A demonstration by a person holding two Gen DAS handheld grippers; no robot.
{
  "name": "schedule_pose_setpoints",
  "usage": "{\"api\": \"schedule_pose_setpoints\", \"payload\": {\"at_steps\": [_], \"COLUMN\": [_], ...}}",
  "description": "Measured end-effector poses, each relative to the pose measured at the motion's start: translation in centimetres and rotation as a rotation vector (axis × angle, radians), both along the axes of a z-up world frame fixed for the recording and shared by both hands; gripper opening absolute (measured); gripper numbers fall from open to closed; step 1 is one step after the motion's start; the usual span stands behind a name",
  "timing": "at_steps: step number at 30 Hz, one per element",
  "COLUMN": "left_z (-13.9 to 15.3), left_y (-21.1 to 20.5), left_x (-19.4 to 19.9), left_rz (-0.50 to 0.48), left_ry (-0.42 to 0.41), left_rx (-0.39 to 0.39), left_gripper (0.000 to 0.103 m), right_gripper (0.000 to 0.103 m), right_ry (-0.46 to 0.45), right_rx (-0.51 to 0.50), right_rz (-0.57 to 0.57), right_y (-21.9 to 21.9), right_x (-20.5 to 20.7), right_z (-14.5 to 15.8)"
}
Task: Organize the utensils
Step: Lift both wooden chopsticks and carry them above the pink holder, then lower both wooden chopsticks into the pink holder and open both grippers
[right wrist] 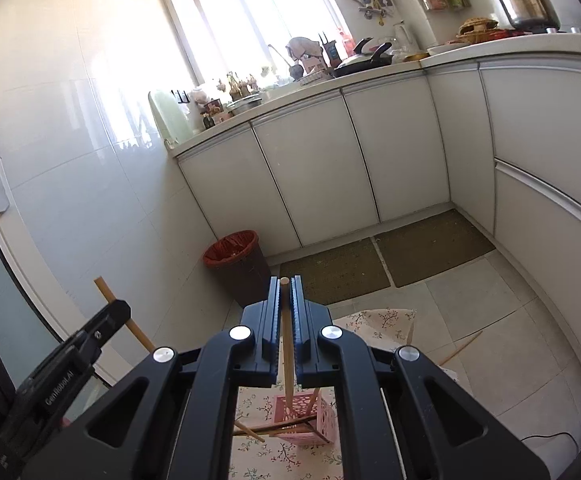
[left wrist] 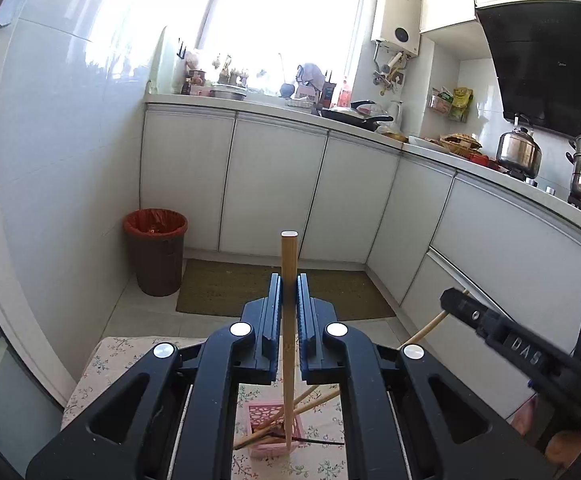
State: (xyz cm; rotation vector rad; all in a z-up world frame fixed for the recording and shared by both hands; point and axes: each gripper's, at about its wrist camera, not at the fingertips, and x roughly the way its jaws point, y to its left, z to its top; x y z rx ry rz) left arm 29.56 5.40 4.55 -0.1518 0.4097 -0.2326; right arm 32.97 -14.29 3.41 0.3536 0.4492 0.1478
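My left gripper is shut on an upright bamboo chopstick whose lower end hangs over a pink perforated holder. Several chopsticks stick out of that holder at slants. To the right, my right gripper grips a second chopstick. In the right wrist view the right gripper is shut on its chopstick above the pink holder. The left gripper shows at the left with its chopstick.
The holder stands on a small table with a floral cloth. A loose chopstick lies by its right edge. Beyond are a red-lined bin, floor mats, white cabinets and a crowded counter.
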Motion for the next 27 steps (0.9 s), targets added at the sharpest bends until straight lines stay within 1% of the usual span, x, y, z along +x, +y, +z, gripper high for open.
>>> {"api": "schedule_pose_setpoints", "payload": {"at_steps": [4, 5, 8, 9, 10, 16, 17, 18, 19, 21, 23, 26, 27], "left_z": [-1.8, -2.2, -3.5, -4.0, -4.4, -7.2, -7.8, -8.4, -9.0, -9.6, -9.7, -8.9, -8.5], "left_y": [-0.4, -0.5, -0.8, -0.9, -1.0, -1.7, -1.9, -2.0, -1.8, -1.3, -0.9, -0.4, -0.2], "left_x": [1.6, 1.9, 2.9, 3.2, 3.5, 4.1, 4.2, 4.4, 4.3, 3.9, 3.5, 2.9, 2.4], "left_rz": [0.018, 0.020, 0.024, 0.027, 0.027, 0.032, 0.031, 0.032, 0.042, 0.053, 0.060, 0.062, 0.063], "left_ry": [0.005, 0.005, 0.017, 0.024, 0.031, 0.051, 0.065, 0.087, 0.108, 0.122, 0.131, 0.128, 0.121], "left_rx": [0.022, 0.027, 0.041, 0.043, 0.043, 0.064, 0.068, 0.072, 0.065, 0.049, 0.047, 0.046, 0.052], "left_gripper": [0.006, 0.007, 0.007, 0.007, 0.007, 0.009, 0.013, 0.032, 0.045, 0.048, 0.049, 0.051, 0.055], "right_gripper": [0.005, 0.007, 0.019, 0.030, 0.035, 0.035, 0.035, 0.035, 0.035, 0.035, 0.035, 0.036, 0.036], "right_ry": [0.016, 0.016, 0.024, 0.023, 0.025, 0.061, 0.067, 0.074, 0.082, 0.091, 0.100, 0.104, 0.103], "right_rx": [-0.002, 0.001, 0.006, 0.011, 0.013, 0.024, 0.026, 0.028, 0.030, 0.033, 0.033, 0.030, 0.027], "right_rz": [0.035, 0.054, 0.071, 0.068, 0.061, 0.045, 0.039, 0.035, 0.032, 0.028, 0.023, 0.021, 0.019], "right_y": [0.7, 0.8, 0.7, 0.5, 0.3, -0.8, -0.9, -1.1, -1.2, -1.3, -1.4, -1.2, -1.1], "right_x": [1.9, 2.1, 2.6, 2.6, 2.6, 2.5, 2.4, 2.4, 2.2, 1.9, 1.6, 0.8, 0.4], "right_z": [-3.1, -3.8, -5.2, -5.4, -5.6, -6.8, -7.1, -7.3, -7.5, -7.8, -8.0, -7.9, -7.8]}}
